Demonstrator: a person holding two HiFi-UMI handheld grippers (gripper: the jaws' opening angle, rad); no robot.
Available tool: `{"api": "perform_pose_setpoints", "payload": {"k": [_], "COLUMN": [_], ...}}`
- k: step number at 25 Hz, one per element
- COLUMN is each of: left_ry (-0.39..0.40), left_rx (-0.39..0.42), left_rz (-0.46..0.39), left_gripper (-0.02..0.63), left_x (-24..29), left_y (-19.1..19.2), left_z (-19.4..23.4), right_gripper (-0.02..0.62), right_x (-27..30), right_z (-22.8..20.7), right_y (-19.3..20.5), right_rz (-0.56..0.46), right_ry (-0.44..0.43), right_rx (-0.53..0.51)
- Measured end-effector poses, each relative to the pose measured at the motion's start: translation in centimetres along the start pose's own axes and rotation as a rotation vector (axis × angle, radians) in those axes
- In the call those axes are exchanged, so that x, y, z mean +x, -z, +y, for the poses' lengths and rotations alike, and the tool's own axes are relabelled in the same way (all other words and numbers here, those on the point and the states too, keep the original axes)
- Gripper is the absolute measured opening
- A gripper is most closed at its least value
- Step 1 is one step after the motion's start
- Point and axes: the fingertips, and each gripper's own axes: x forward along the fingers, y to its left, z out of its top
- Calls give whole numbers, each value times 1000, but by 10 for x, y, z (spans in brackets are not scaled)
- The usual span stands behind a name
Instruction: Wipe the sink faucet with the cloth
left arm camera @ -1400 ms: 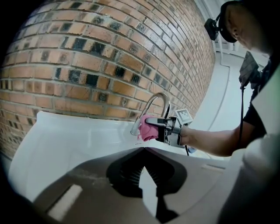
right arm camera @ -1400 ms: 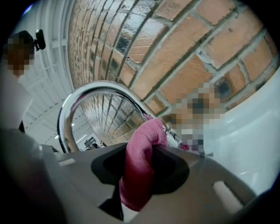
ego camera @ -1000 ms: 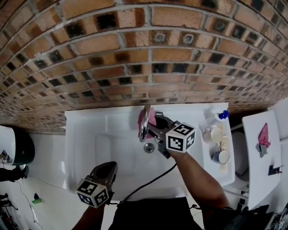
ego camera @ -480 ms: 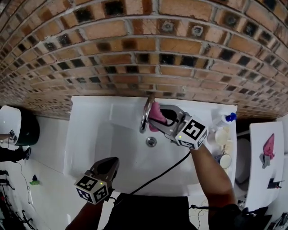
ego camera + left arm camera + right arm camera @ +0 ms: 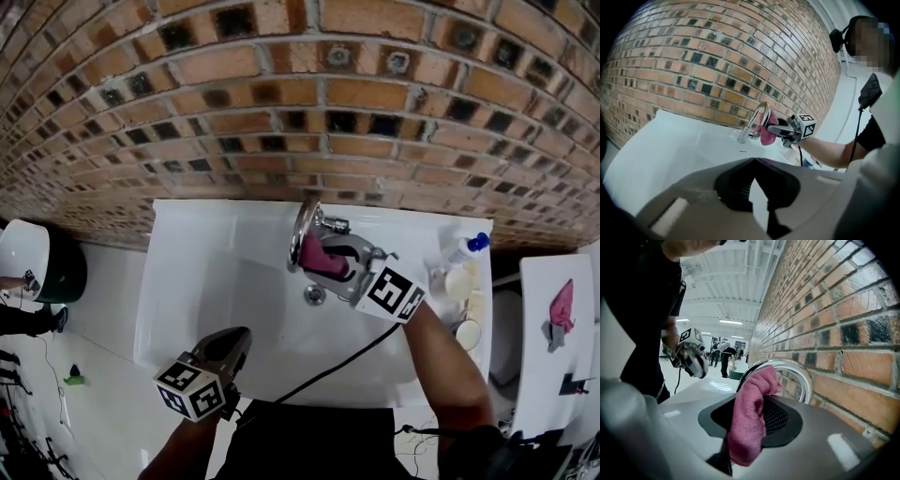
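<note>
A chrome arched faucet (image 5: 302, 230) stands at the back of the white sink (image 5: 187, 281). My right gripper (image 5: 328, 255) is shut on a pink cloth (image 5: 317, 259) and presses it against the right side of the faucet's arch. In the right gripper view the cloth (image 5: 749, 420) hangs between the jaws of the right gripper (image 5: 752, 427), with the faucet (image 5: 790, 369) curving just behind it. My left gripper (image 5: 232, 345) hovers over the sink's front edge, shut and holding nothing. Its own view looks across the basin at the faucet (image 5: 752, 123) and cloth (image 5: 766, 133).
A brick wall (image 5: 281, 103) rises right behind the sink. The drain (image 5: 315, 295) lies below the spout. A blue-capped bottle (image 5: 466, 247) and small cups (image 5: 461, 330) crowd the sink's right ledge. A black bin (image 5: 58, 270) is at the left, a white surface (image 5: 553, 375) at the right.
My right gripper has slid the cloth down the faucet's arch, from near its top toward the spout end. The left gripper has stayed near the front edge.
</note>
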Motion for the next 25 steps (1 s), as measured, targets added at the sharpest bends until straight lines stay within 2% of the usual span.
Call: {"api": "perform_pose_setpoints", "payload": {"k": [5, 10, 12, 16, 20, 22, 25], "left_ry": [25, 68, 94, 135, 151, 152, 150], "left_rx": [23, 40, 50, 72, 77, 76, 86], "left_rz": [9, 16, 18, 22, 14, 9, -10], "left_gripper": [6, 6, 6, 6, 6, 6, 6], "left_x": [-1, -1, -1, -2, -4, -5, -3], "left_y": [-1, -6, -9, -15, -23, -26, -33], "left_z": [-5, -4, -4, 4, 20, 26, 31], "right_gripper": [144, 144, 144, 144, 144, 144, 144], "right_x": [5, 3, -3, -18, -38, -45, -48], "right_z": [15, 32, 28, -10, -57, -77, -100], "right_y": [15, 37, 34, 19, 6, 3, 9], "right_rz": [55, 190, 175, 78, -5, -43, -44], "right_ry": [8, 26, 81, 263, 438, 481, 496], "right_rx": [-36, -39, 58, 337, 509, 595, 676]}}
